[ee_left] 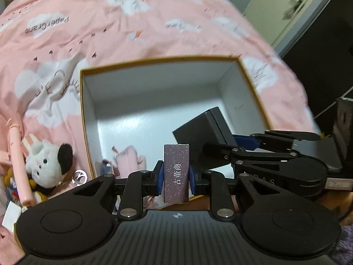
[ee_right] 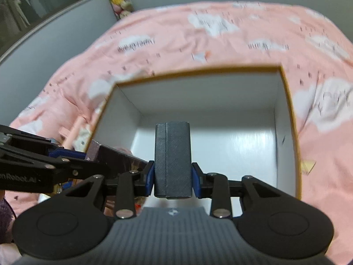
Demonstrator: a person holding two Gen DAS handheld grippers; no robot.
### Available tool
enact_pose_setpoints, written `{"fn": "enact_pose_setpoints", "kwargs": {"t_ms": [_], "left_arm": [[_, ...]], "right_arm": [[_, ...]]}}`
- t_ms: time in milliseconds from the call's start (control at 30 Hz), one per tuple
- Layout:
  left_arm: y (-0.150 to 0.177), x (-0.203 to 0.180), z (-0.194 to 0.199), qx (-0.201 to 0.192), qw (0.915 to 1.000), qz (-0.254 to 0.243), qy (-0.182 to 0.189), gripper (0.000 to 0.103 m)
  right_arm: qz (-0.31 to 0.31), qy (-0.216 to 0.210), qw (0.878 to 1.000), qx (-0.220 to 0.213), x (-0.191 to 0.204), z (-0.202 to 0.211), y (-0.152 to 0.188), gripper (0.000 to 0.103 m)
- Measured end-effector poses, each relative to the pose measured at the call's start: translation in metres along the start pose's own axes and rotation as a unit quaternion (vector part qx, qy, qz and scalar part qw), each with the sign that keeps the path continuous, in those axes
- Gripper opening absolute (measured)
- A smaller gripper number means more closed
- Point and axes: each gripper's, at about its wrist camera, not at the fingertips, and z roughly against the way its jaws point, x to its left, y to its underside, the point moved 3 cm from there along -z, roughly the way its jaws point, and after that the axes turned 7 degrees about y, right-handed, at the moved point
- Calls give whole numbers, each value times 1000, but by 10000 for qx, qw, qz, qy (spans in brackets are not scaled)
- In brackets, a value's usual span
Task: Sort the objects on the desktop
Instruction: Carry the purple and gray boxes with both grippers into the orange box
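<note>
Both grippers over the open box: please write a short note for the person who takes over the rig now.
Left gripper: shut on the small purple speckled carton.
Right gripper: shut on the dark grey textured case.
Both are held above the large white box with gold rim, which lies on the pink cloud-print cover.
Done: both items picked up; some pink items already lie in the box.
Left: release both into the box; the plush toy and pink tube are outside it.

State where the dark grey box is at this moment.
The dark grey box is clamped in the right gripper, centre of the right wrist view, over the open white box, right of the purple box.
</note>
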Motion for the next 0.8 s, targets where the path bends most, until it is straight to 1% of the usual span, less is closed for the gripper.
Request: {"fn": "enact_pose_setpoints", "kwargs": {"t_ms": [100,233,467,600,733,800], "left_arm": [[3,0,-11,124,9998,152,-100,26],[7,2,-20,185,9988,379,-265,26],[7,10,-28,205,9960,703,-509,26],[8,14,-36,317,9946,874,-459,26],[10,18,-40,354,9934,978,-481,27],[11,19,-40,361,9931,1029,-430,27]], "right_arm": [[-72,62,9997,233,-4,-16,5,36],[-56,86,9989,452,-4,-31,10,36],[-62,-48,9969,788,-1,-49,14,36],[-87,-71,9958,910,-1,-55,18,36],[-104,-73,9950,995,-1,-58,20,36],[-138,-86,9945,1033,-2,-59,21,36]]}}
